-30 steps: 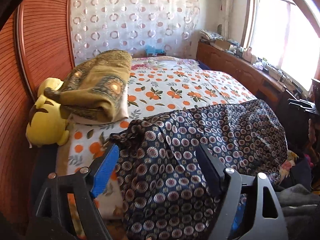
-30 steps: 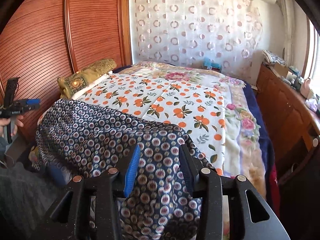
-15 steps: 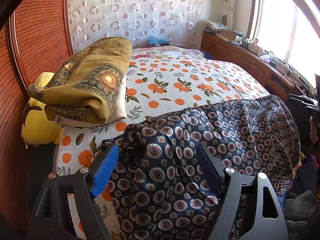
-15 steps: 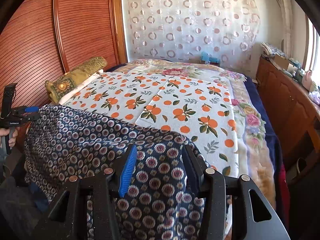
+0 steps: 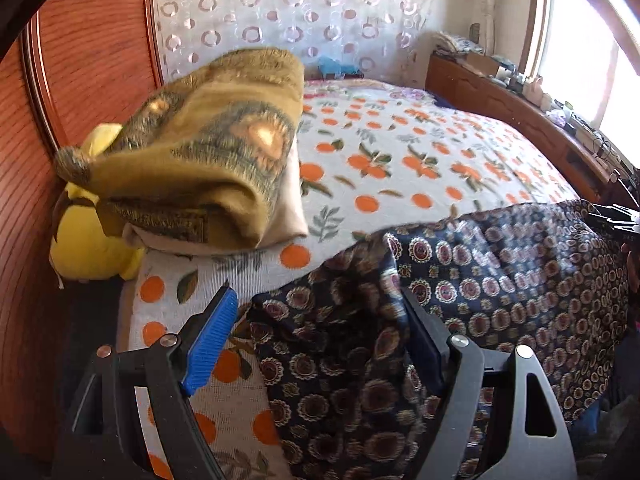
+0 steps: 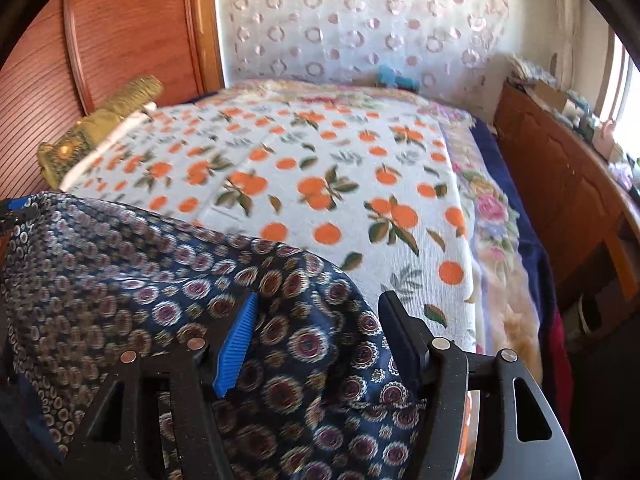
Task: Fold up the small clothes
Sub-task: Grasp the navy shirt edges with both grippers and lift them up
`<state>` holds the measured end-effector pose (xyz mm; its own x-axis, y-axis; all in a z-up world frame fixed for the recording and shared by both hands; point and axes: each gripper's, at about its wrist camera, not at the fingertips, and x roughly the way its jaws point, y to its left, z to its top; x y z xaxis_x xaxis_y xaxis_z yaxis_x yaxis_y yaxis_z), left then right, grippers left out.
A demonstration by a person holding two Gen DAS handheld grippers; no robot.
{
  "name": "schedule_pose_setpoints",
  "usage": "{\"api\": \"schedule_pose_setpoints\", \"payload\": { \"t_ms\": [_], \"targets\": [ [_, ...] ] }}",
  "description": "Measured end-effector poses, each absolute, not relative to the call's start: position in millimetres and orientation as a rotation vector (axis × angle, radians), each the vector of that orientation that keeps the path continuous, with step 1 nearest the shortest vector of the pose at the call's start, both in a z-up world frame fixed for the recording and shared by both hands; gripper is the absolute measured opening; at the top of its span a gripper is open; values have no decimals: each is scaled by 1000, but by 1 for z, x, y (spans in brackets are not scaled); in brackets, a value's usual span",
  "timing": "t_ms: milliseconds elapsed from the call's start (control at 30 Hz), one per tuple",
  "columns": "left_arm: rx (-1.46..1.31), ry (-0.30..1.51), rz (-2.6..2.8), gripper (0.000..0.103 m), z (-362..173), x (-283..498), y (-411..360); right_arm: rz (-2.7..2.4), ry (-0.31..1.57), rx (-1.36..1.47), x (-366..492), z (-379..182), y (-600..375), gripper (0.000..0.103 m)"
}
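Clearly soft, thin cloth on the bed
Patterned garment lies between both spread tools: left gripper released, right gripper just opened; regrip its corners

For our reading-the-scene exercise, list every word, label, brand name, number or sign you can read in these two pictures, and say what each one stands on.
No text can be read in either view.
The faint pale marks on the black gripper at the right edge of the left wrist view are too small and blurred to read.
The navy medallion-print garment and the white orange-fruit bedspread carry only patterns, no lettering.
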<state>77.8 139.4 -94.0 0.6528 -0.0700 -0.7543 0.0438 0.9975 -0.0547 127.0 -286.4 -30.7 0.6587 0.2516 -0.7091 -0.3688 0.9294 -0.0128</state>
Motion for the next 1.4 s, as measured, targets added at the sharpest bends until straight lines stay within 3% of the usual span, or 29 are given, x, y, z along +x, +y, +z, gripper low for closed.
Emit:
{"api": "schedule_pose_setpoints", "payload": {
  "t_ms": [433,633,900,967,1000,1100,1233,1400],
  "targets": [
    [-15,876,-69,79,-112,79,137,381,806,-147,140,-47,-284,64],
    [-27,872,-87,70,-110,79,138,367,815,-180,140,-50,-285,64],
    [-33,878,-126,43,-106,78,133,375,803,-164,144,-52,-290,68],
    [-45,878,-141,33,-106,78,133,395,796,-168,140,-52,-289,59],
    [-54,880,-153,26,-106,78,132,406,794,-169,138,-52,-288,49],
    [-46,881,-163,16,-104,77,126,467,796,-151,130,-52,-285,15],
    [-27,858,-167,10,-96,71,120,531,810,-128,119,-53,-284,7],
    [-44,754,-213,8,-57,51,111,548,757,-127,101,-35,-294,5]
  ]
}}
